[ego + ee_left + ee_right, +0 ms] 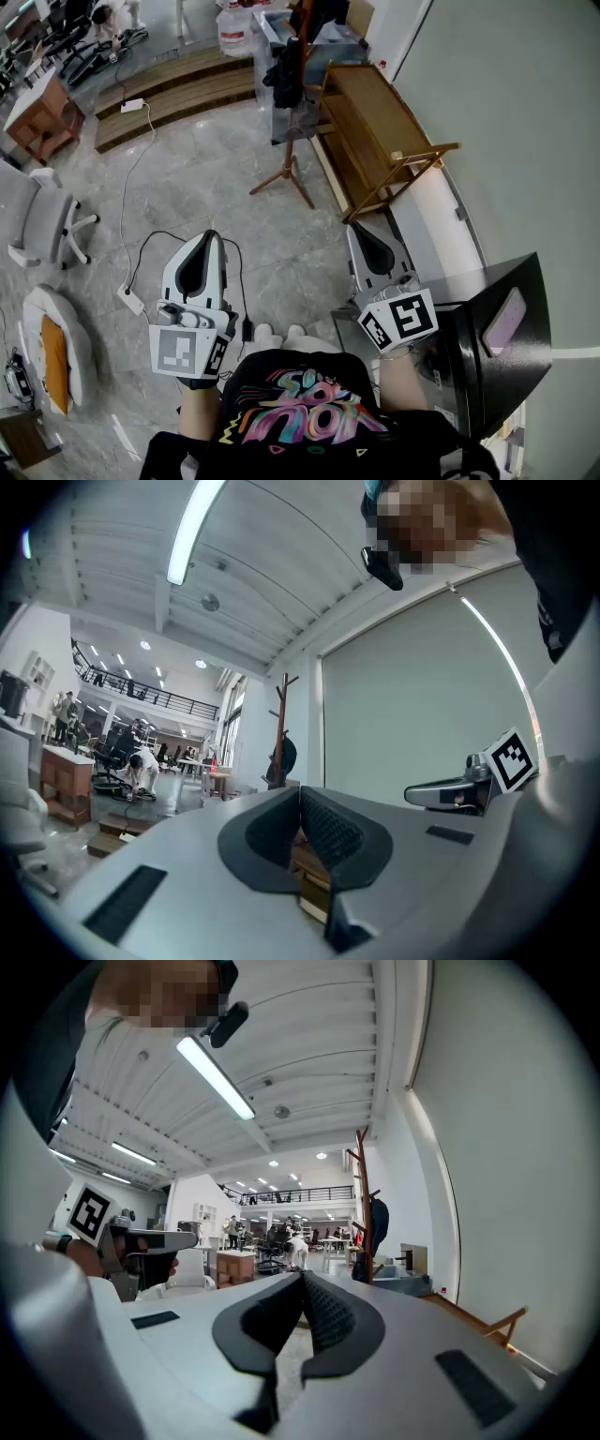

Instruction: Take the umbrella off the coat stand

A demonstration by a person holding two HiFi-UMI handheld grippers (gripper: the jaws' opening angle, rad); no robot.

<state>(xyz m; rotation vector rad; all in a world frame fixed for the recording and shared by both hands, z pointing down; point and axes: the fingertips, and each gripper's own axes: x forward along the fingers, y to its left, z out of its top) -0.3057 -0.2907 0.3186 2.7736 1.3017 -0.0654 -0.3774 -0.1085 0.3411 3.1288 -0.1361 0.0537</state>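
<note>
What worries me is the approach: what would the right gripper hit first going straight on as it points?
Probably nothing close: the right gripper points level over open floor. The coat stand with the umbrella stands just right of that line; depth is unclear.

Wooden coat stand, glossy stone floor

umbrella on coat stand, bench right
</note>
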